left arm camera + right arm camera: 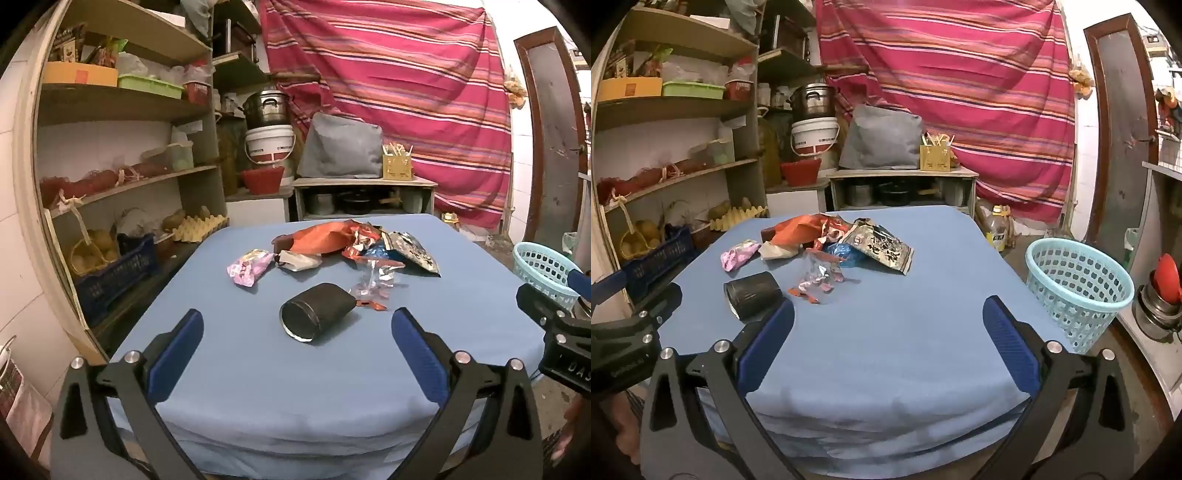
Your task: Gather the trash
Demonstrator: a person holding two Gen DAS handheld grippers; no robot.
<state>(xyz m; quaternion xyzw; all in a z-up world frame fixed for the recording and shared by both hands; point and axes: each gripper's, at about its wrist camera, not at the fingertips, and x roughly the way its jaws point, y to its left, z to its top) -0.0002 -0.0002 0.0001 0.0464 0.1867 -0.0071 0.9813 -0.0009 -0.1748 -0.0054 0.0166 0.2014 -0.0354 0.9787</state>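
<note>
Pre-pickup: left gripper (297, 328) & right gripper (888, 317) both spread, empty, over table (332, 387). Likely next: pinch cup (316, 312), carry to basket (1078, 291).

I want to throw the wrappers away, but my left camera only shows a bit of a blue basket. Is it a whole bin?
Observer: Yes, the right wrist view shows the whole light-blue basket, upright on the floor beside the table.
Operator: Is trash in it already?
Observer: None that I can see; only its holey wall shows inside.
Operator: Anything else down there?
Observer: A yellow-labelled bottle stands on the floor past the table's far right corner.
</note>
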